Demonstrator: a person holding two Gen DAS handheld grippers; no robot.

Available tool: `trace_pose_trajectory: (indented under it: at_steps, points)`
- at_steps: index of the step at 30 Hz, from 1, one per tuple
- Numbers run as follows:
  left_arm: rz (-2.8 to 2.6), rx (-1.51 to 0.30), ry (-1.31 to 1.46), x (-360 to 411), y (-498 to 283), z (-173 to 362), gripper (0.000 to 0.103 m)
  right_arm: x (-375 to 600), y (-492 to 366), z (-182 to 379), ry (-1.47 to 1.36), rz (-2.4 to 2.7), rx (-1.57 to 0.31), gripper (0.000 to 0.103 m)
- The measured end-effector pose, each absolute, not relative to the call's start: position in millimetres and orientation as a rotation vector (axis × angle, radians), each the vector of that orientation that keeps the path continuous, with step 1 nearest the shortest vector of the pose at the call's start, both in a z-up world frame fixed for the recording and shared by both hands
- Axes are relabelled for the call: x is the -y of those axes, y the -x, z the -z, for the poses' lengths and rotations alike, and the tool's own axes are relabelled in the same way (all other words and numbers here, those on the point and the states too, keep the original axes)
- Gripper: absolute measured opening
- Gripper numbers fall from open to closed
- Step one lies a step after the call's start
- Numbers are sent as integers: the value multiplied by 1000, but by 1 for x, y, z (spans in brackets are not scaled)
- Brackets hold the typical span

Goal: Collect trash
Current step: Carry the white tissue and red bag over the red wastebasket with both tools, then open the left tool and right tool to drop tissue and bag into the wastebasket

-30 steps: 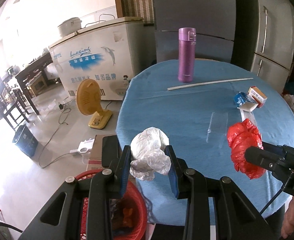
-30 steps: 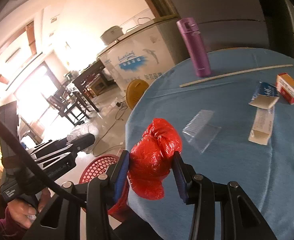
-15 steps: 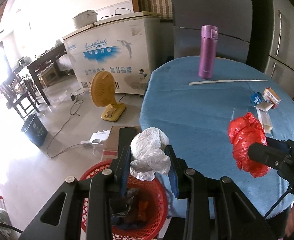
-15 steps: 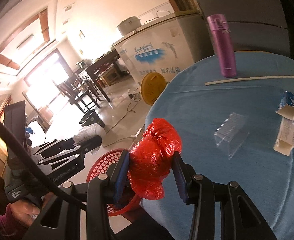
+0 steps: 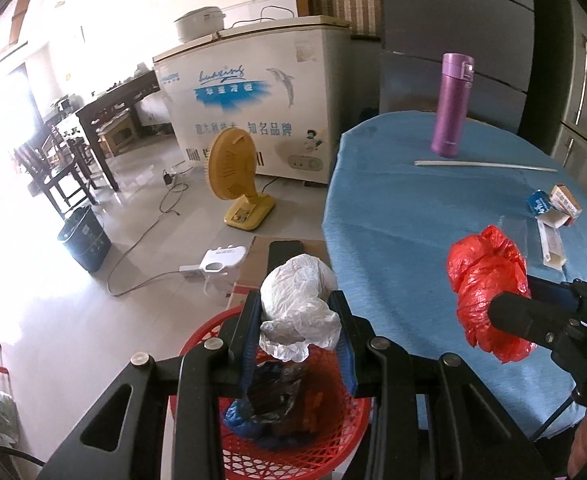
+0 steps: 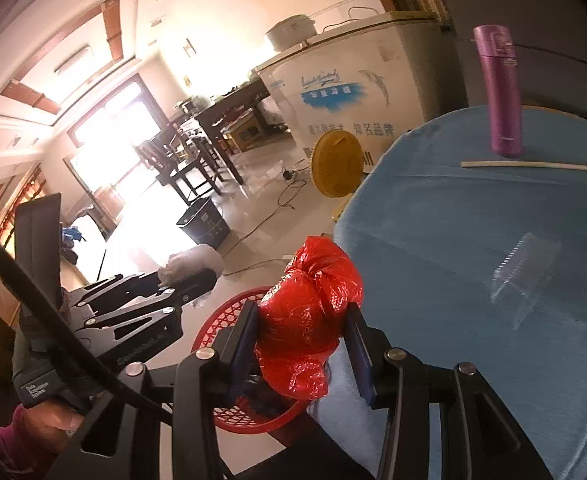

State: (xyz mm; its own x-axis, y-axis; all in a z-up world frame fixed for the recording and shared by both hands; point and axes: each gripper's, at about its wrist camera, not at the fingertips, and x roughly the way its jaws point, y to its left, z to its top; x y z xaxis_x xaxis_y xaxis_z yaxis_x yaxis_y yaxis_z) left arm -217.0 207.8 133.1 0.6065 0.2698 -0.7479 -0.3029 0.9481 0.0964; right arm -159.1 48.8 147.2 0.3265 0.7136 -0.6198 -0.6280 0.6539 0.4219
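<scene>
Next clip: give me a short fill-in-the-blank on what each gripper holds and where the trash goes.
1. The left gripper is shut on a crumpled ____ bag.
2. The right gripper is shut on a ____ bag.
3. Below the left gripper stands a red ____ that already holds trash.
4. The purple bottle stands ____ on the table.

Missing words: white; red; basket; upright

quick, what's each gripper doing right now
Left gripper: closed on the white crumpled bag, above the red basket.
Right gripper: closed on the red plastic bag.
</scene>
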Motion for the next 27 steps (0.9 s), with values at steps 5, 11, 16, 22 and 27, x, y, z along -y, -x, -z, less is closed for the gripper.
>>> trace_pose_trajectory:
  at_steps: [5, 11, 16, 22, 27]
  points:
    - [-352, -872, 55, -218, 218, -128, 35, -67, 163, -143, -92, -913, -887, 46]
    - [-376, -887, 71, -229, 221, -122, 36, -85, 161, -141, -68, -940, -899, 46]
    - [-391, -897, 84, -237, 224, -116, 36, -99, 159, -138, -43, -952, -908, 46]
    - [-407, -906, 102, -246, 227, -110, 35, -115, 150, -127, -27, -957, -947, 46]
    - [-419, -918, 108, -252, 231, -105, 36, -122, 146, -110, -29, -957, -997, 46]
